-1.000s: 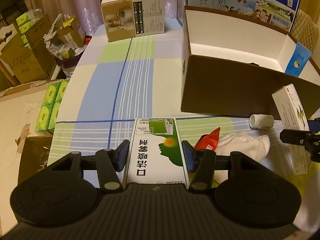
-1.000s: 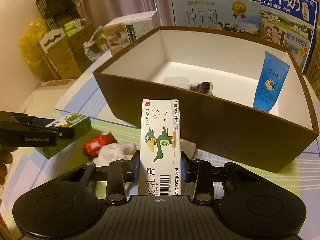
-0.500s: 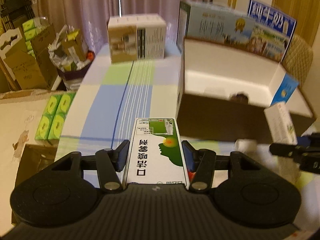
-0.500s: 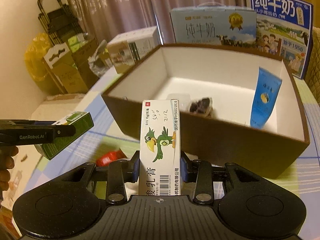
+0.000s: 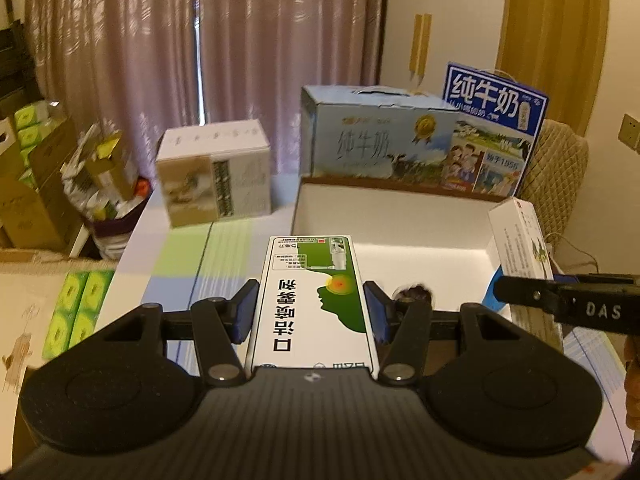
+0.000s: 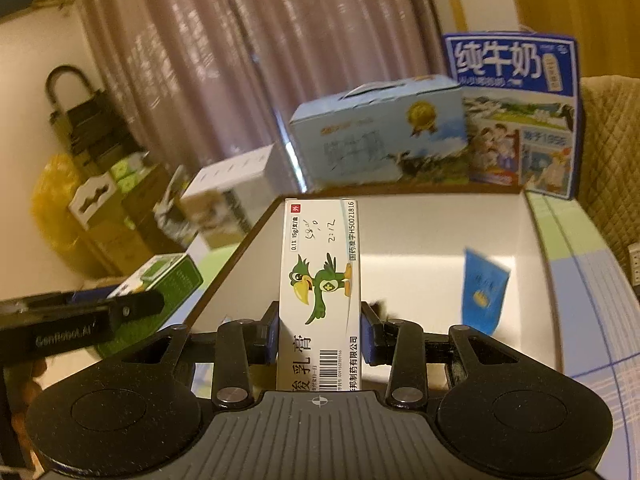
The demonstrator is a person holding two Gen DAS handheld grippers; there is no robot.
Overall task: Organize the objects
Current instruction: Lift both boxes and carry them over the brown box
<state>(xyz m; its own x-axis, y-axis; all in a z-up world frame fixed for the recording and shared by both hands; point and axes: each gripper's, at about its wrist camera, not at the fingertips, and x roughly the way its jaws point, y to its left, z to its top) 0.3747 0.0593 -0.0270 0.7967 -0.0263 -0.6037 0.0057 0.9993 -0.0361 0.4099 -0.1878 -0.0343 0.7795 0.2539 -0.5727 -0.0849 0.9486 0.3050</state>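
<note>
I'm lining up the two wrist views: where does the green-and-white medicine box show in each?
Left wrist: green-and-white medicine box at centre, clamped in the left gripper.
Right wrist: far left, held beside the brown storage box.
Shared landmark: pale blue milk carton behind the storage box.

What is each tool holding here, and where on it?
Left tool: green-and-white medicine box, gripped across its long sides. Right tool: parrot ointment box, likewise.
</note>
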